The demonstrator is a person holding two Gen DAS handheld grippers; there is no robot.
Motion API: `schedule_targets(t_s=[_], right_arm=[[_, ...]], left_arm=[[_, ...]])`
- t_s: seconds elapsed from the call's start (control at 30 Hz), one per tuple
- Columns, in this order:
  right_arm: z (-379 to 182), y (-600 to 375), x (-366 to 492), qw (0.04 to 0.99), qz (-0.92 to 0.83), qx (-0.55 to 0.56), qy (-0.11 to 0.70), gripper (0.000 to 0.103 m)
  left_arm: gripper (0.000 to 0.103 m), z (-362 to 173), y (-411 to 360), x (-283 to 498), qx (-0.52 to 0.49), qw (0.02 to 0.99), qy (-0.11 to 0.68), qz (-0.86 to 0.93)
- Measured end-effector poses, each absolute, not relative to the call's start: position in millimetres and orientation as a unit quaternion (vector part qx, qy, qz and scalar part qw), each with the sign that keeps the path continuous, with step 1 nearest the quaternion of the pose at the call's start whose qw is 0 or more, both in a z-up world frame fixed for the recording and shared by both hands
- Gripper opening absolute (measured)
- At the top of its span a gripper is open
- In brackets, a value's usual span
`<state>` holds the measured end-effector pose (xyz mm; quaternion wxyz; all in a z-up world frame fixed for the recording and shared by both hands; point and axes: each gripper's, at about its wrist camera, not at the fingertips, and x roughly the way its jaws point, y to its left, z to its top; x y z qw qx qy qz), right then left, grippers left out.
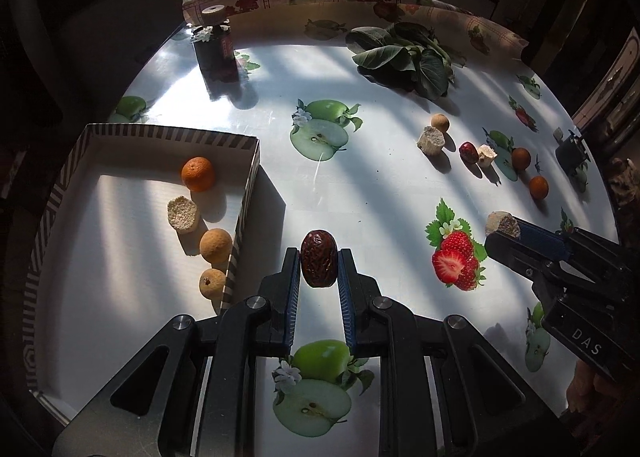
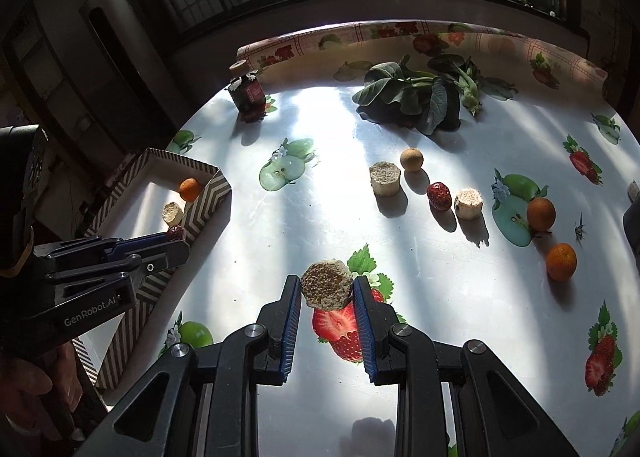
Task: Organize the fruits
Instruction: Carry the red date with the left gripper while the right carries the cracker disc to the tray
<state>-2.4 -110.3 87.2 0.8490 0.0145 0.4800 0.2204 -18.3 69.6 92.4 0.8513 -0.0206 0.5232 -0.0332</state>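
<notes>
Left gripper (image 1: 319,263) pinches a wrinkled dark-red date (image 1: 319,258) at the striped cardboard box's (image 1: 240,233) three o'clock; right gripper (image 2: 326,289) pinches a beige crumbly round cake (image 2: 326,284).

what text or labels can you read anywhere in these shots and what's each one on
"DAS" – white letters on the body of the right claw, seen from the left wrist view.
"GenRobot.AI" – white letters on the body of the left claw, seen from the right wrist view.
The red label on the dark bottle carries print too small and blurred to read.
No other text shows.

Corn piece (image 2: 326,284) between right tongs (image 2: 326,289)
</notes>
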Motion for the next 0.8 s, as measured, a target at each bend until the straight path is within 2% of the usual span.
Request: schedule_targets(t_s=[0.8], right_arm=[[100, 34, -18, 0.817, 0.338, -0.041, 0.466, 0.026]], left_arm=[[0.018, 90, 206, -41, -0.048, 0.849, 0.52, 0.081]])
